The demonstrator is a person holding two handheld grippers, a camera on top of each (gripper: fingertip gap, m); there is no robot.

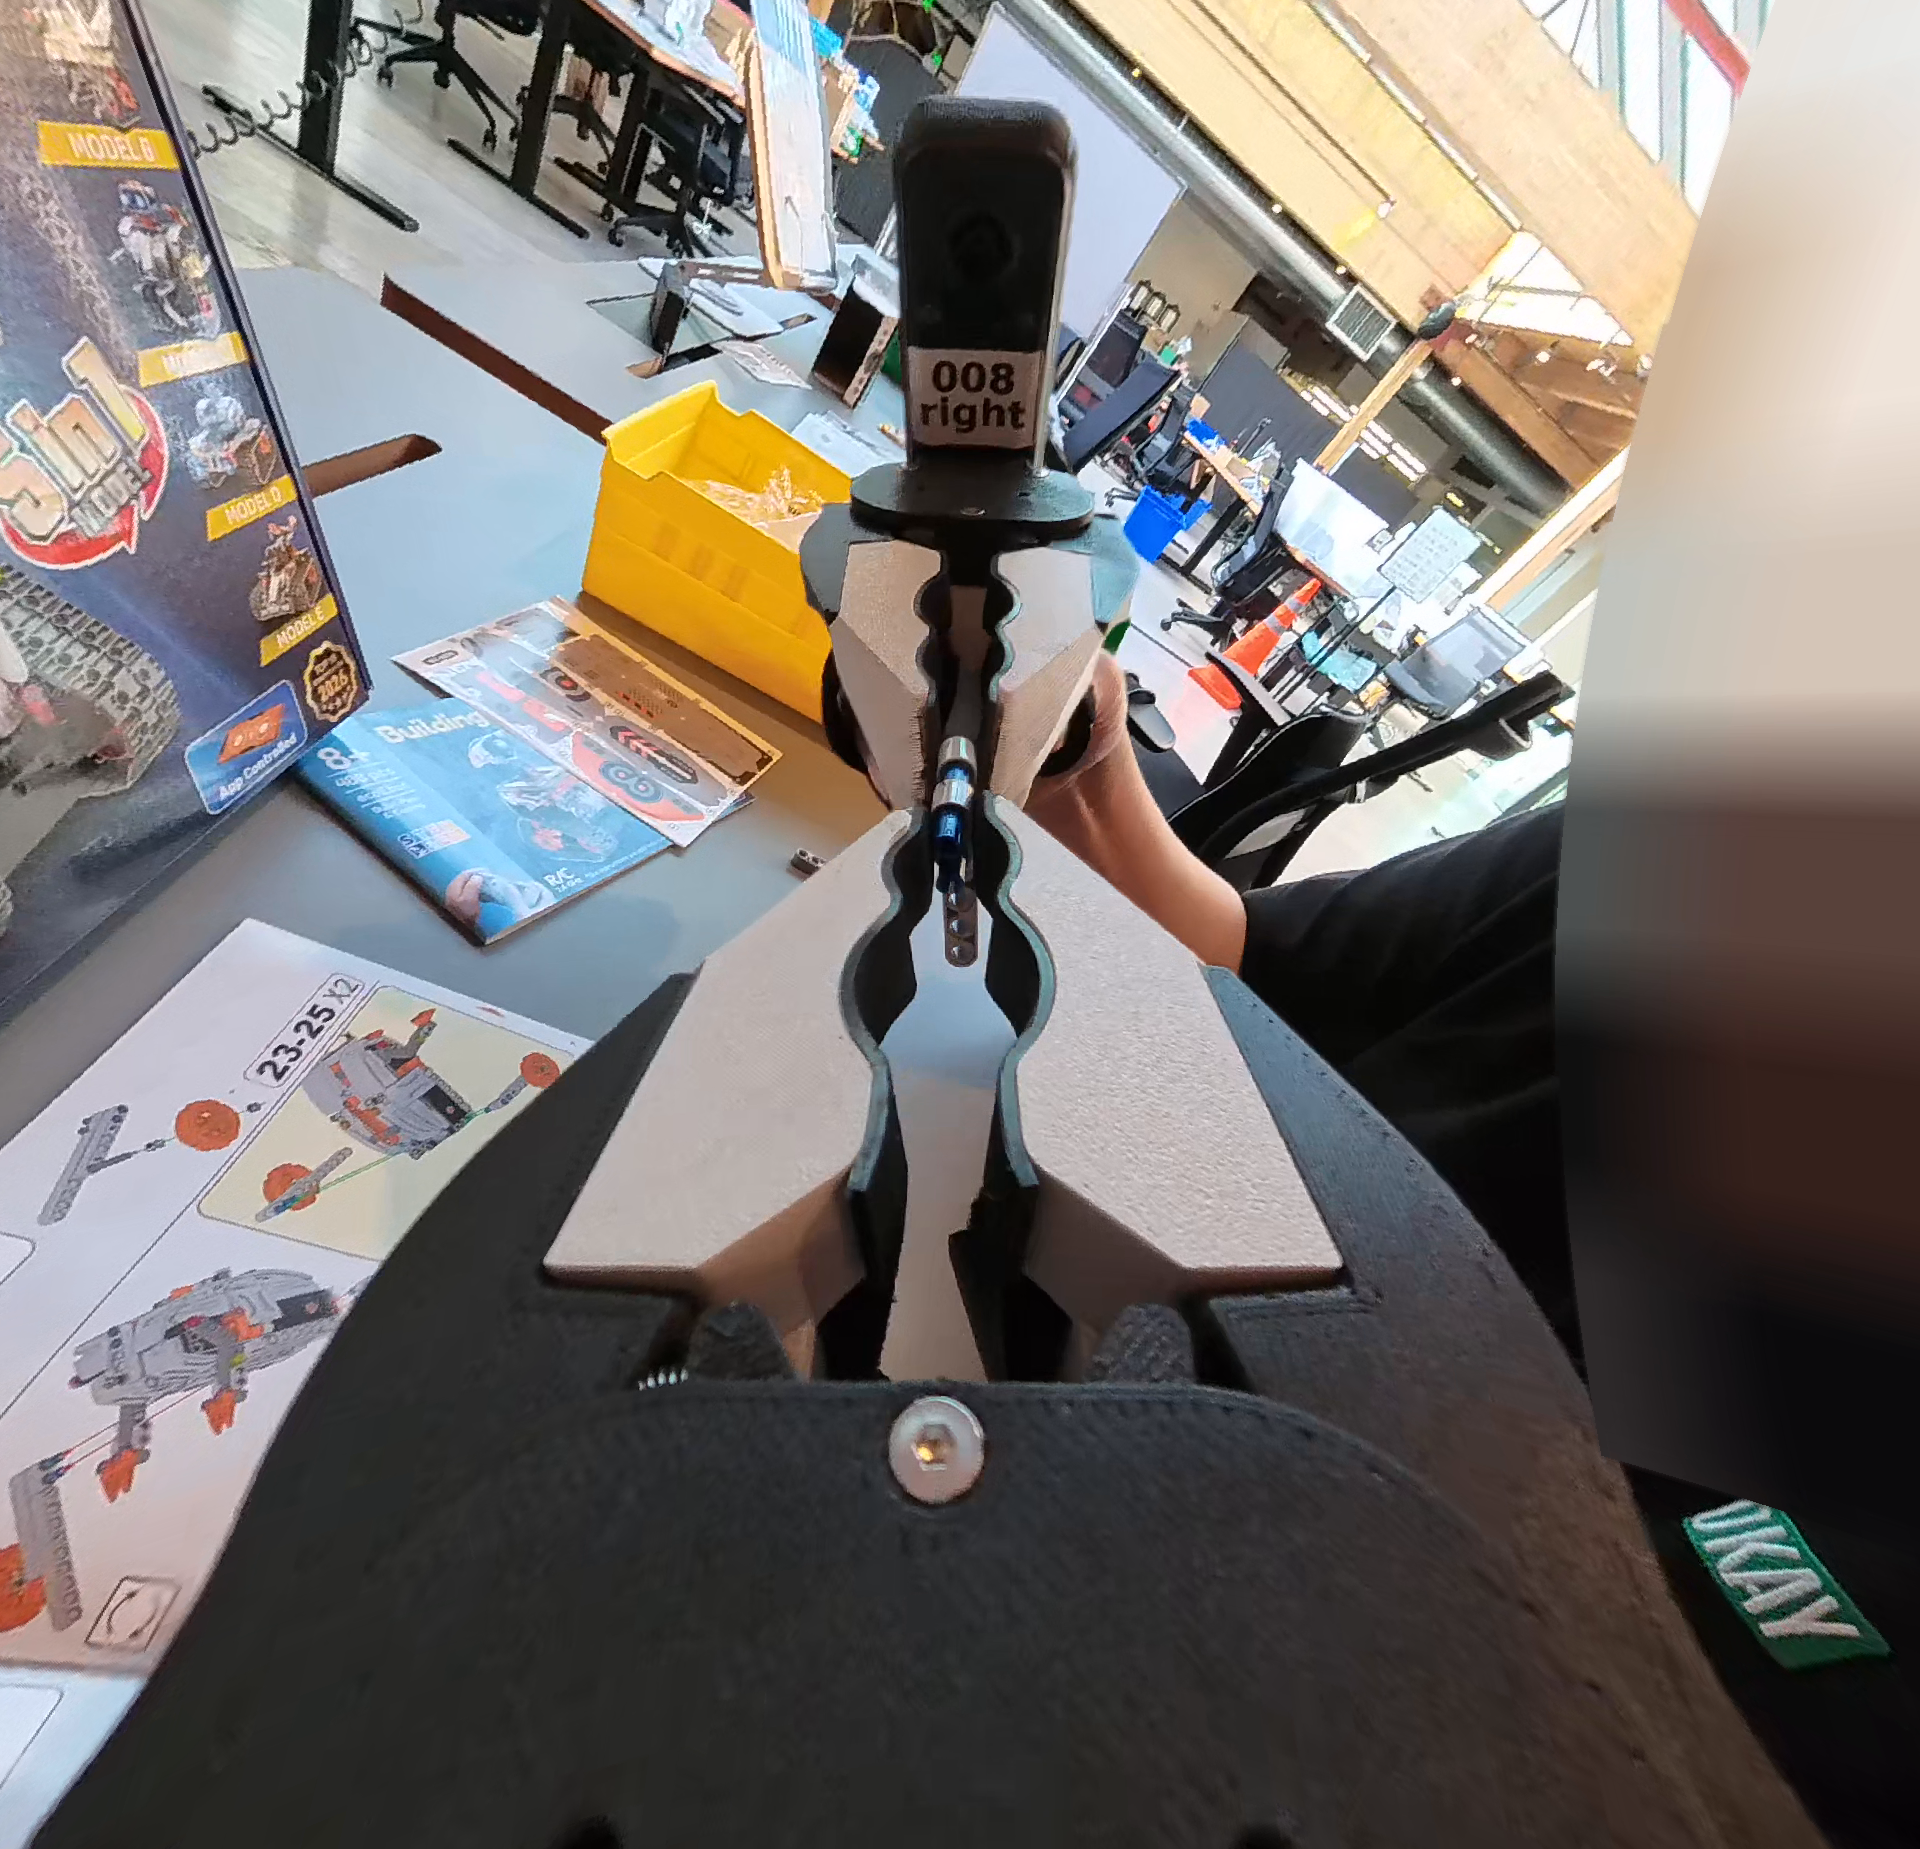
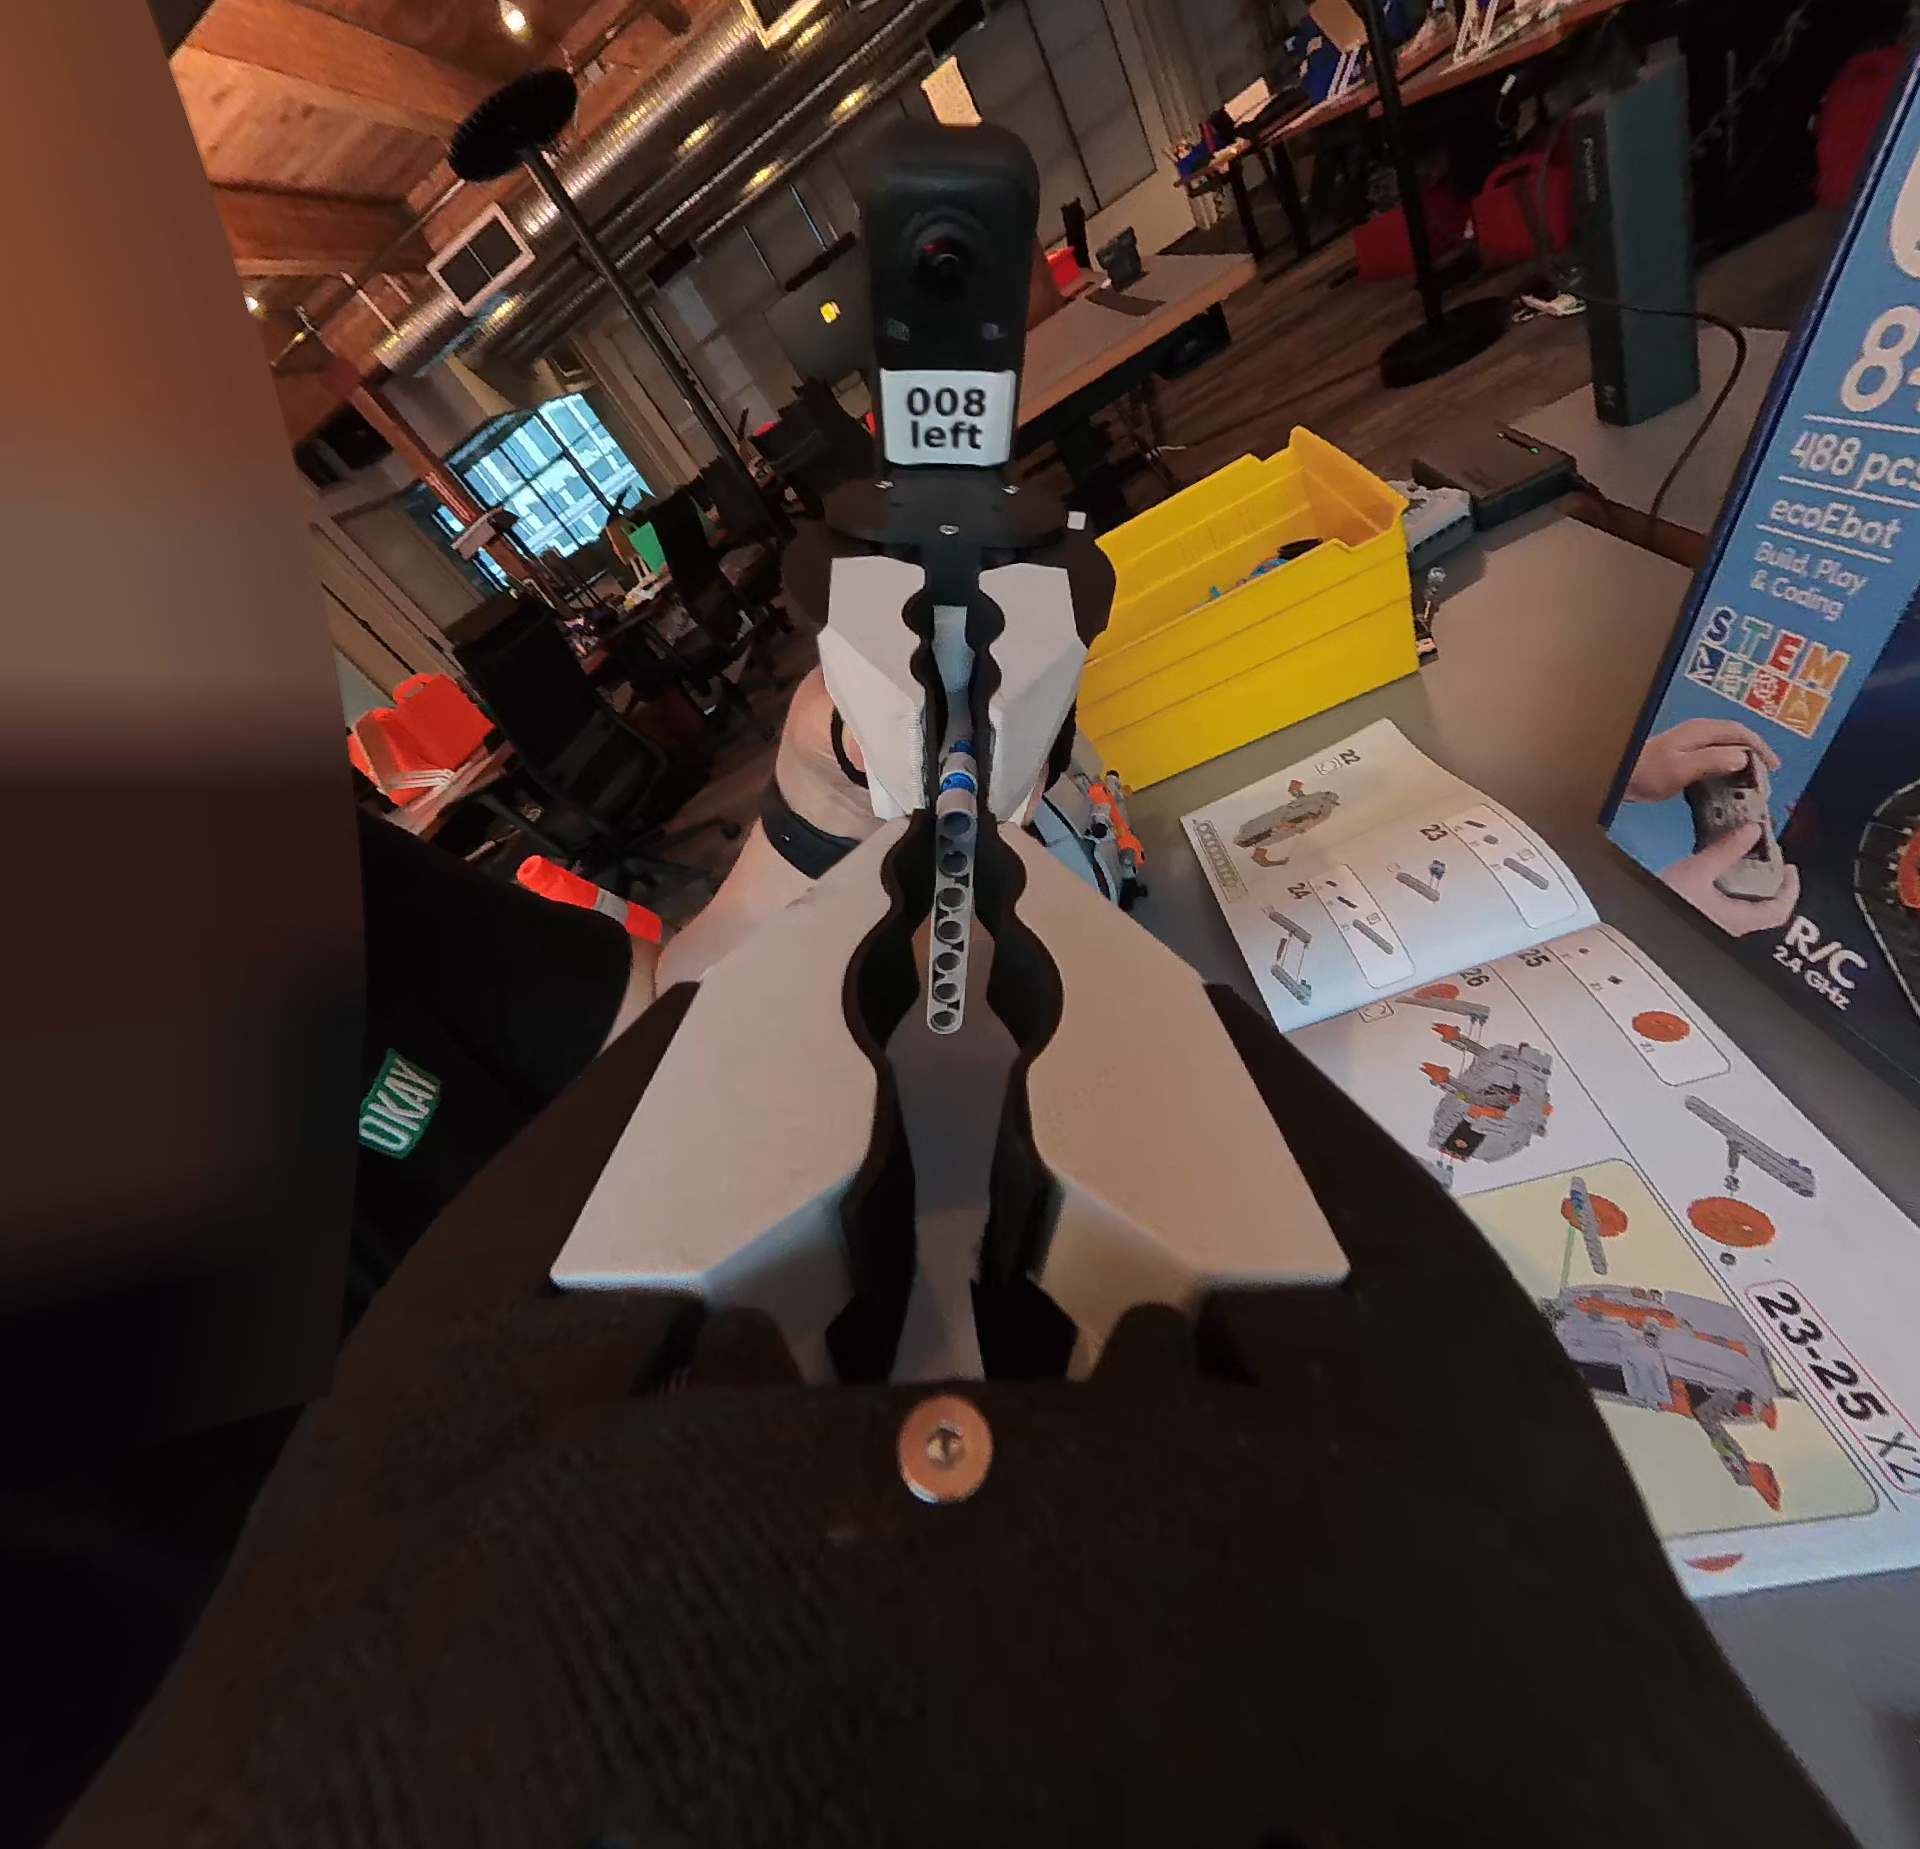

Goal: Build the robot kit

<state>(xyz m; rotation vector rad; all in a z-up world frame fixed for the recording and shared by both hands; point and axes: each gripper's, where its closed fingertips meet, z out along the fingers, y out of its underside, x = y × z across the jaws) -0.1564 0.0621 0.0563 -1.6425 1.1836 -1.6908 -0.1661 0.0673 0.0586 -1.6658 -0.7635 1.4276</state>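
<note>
Left gripper (image 1: 951, 828): raised above a flat grey table (image 1: 468, 511), pointing straight at the right gripper (image 2: 951, 831), tips almost touching. Jaws drawn narrow, pinched on a short blue plastic pin (image 1: 949, 838) right at the tips.

Right gripper: jaws likewise narrow, closed on the upper end of a slim grey plastic beam with a row of round holes (image 2: 945, 937). Beam hanging below the tips, seen through the gap between the fingers in both wrist views, with the pin joined at its top end. Exact share of grip between the two tools hard to tell, since both pairs of tips crowd the same spot. A dark slender rod with a silvery collar (image 1: 964, 729) in line with the pin, inside the right gripper's gap.

A bare hand (image 1: 1101, 760) behind the right gripper, a dark sleeve beyond it.

On the table: an open white instruction booklet with building diagrams (image 1: 208, 1176) nearest, a closed blue booklet (image 1: 468, 812) and a printed sticker sheet (image 1: 592, 698) farther on, overlapping. Behind those, a yellow plastic bin (image 1: 707, 552) with small parts inside. Standing upright beside the booklets, a tall dark-blue cardboard toy box (image 1: 125, 397).
</note>
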